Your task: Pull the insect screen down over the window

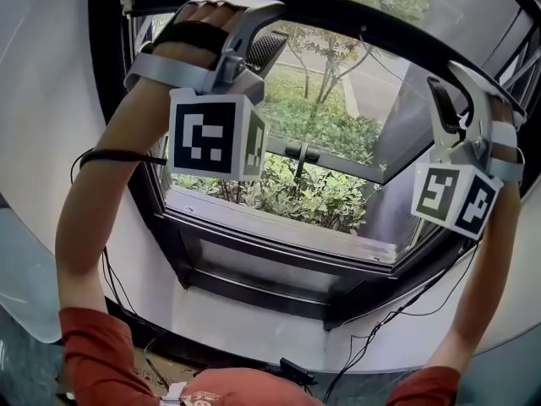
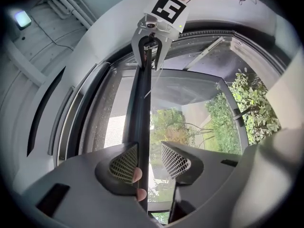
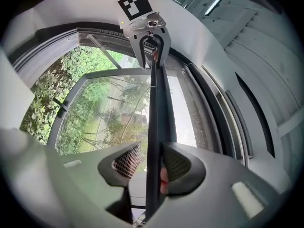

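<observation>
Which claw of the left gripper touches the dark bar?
The left-hand one in the left gripper view: the bar lies against its pad; daylight shows between bar and the other pad.

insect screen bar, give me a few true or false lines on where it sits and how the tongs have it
1. The insect screen bar runs between the jaws of both the left tongs and the right tongs. True.
2. The left tongs clamp the bar from both sides. False: the bar lies against one side only, with a clear gap on the other.
3. Green shrubs grow outside, beyond the bar. True.
4. The bar sits down at the bottom frame. False: it is high up, above the window handle.
</observation>
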A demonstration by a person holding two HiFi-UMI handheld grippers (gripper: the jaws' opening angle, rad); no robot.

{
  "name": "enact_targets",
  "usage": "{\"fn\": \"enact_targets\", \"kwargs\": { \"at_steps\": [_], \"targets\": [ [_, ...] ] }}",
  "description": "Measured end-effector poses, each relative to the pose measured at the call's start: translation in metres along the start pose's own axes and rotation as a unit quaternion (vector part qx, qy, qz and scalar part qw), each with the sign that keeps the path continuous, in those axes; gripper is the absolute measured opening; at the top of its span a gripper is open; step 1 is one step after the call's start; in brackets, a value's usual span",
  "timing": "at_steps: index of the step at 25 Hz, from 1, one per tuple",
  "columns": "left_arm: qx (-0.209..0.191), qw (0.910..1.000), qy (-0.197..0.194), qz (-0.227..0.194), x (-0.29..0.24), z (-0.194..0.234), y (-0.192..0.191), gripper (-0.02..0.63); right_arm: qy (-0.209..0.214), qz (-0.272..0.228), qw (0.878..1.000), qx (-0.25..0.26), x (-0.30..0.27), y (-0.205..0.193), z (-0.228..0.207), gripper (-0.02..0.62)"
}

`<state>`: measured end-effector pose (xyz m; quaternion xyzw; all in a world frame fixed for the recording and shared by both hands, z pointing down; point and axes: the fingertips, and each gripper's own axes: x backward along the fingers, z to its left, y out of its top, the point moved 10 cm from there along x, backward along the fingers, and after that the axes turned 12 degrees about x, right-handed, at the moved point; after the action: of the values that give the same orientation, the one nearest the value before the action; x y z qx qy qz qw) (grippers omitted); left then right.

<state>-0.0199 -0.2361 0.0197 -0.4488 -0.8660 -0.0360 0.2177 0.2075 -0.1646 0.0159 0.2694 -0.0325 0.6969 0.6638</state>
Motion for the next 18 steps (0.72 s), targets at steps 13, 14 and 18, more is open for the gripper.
{"fn": "enact_targets", "kwargs": {
  "at_steps": [13, 14, 18],
  "targets": [
    [0.005, 0.9998, -0.016, -0.007, 0.019, -0.037, -0.005, 0.160, 0.011, -0.017, 0.999, -0.034, 0.021, 0.009, 0.034, 0.153],
    [0.005, 0.9998, -0.017, -0.007, 0.021, -0.039, -0.005, 0.158, 0.012, -0.018, 0.999, -0.036, 0.023, 0.010, 0.036, 0.153],
    [0.006, 0.9996, -0.028, -0.003, 0.028, -0.048, -0.005, 0.158, 0.015, -0.022, 0.999, -0.041, 0.030, 0.014, 0.046, 0.153]
  ]
}}
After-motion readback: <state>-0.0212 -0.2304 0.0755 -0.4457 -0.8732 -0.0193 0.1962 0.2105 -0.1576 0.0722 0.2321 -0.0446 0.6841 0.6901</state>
